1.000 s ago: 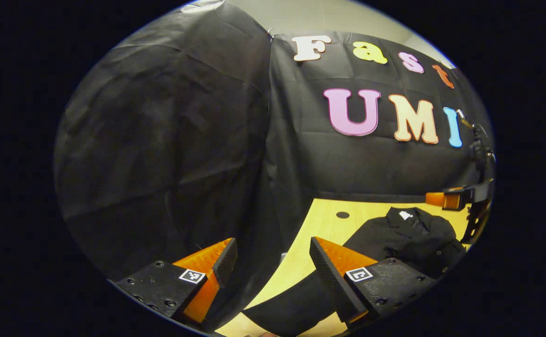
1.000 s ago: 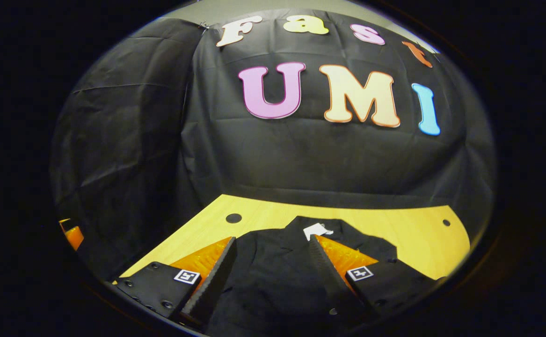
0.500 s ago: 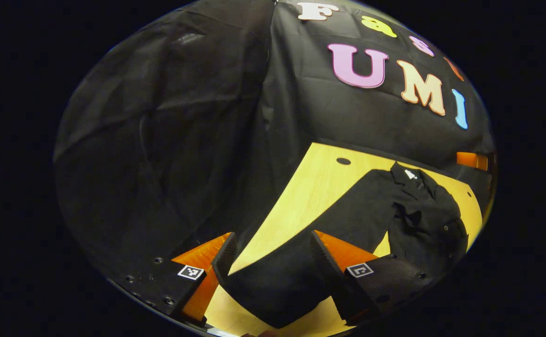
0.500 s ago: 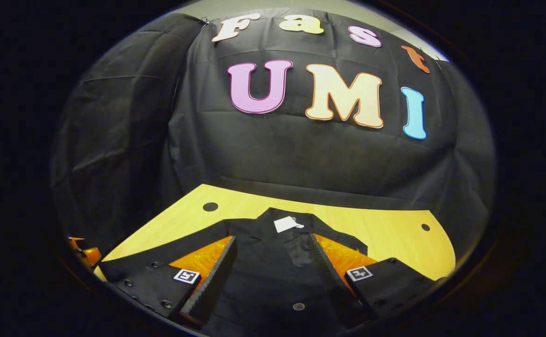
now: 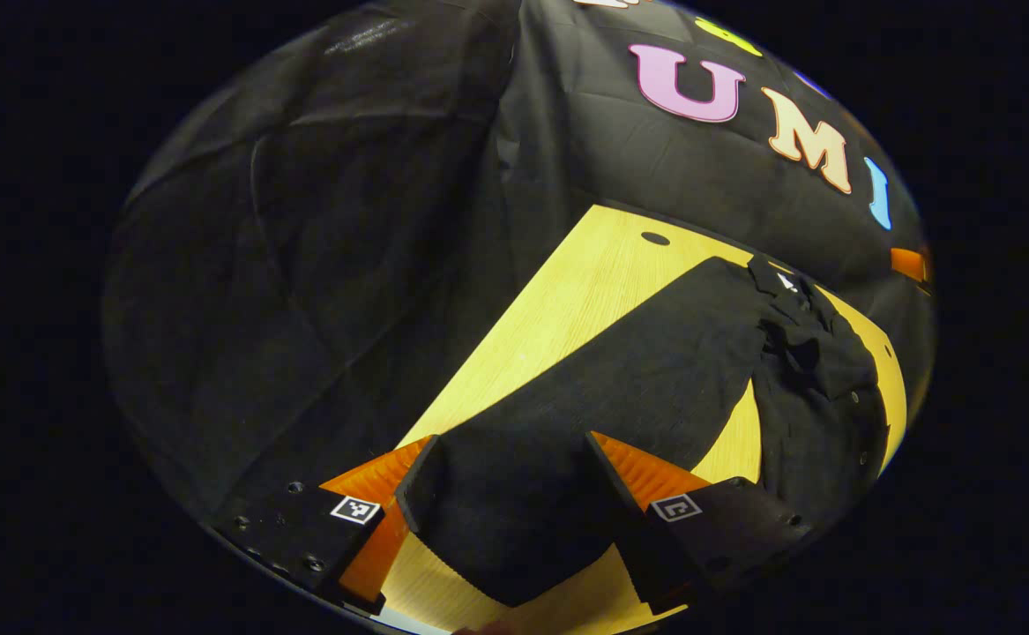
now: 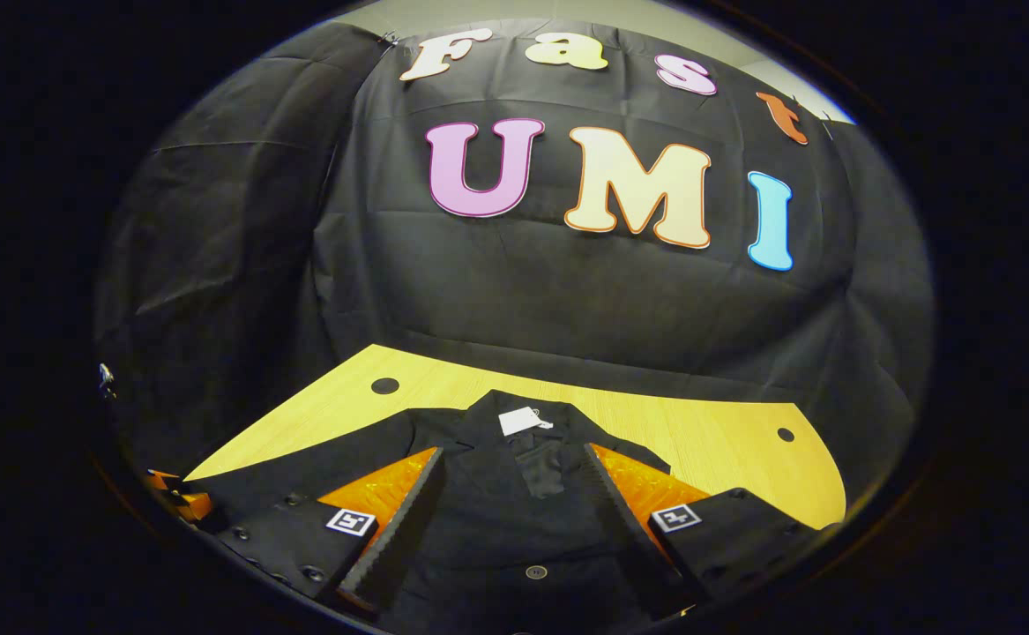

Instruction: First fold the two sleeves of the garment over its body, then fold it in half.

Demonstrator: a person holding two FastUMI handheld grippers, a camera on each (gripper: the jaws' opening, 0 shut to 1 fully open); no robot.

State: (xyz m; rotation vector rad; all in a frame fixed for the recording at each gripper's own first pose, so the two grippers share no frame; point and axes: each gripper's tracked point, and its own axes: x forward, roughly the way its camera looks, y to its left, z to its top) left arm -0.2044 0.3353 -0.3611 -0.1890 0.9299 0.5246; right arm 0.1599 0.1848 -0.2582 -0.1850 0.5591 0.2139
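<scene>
Garment: a black buttoned cloth shirt [image 5: 796, 379] is spread on the yellow wooden table [image 5: 567, 300], one sleeve [image 5: 620, 388] stretched out.
Left gripper [image 5: 514, 520]: fingers held apart over the cuff.
Right gripper [image 6: 510, 520]: fingers held apart above the body.
Risk: only one cloth layer may be pinched, so the sleeve could slip.

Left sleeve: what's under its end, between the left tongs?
Under the left sleeve lies the wooden table, bare around the cuff. The left tongs straddle it; covered wood is hidden.

Black garment [image 6: 514, 520] with a white neck tag [image 6: 518, 421] on a pale yellow wood-grain table [image 5: 567, 309].
</scene>
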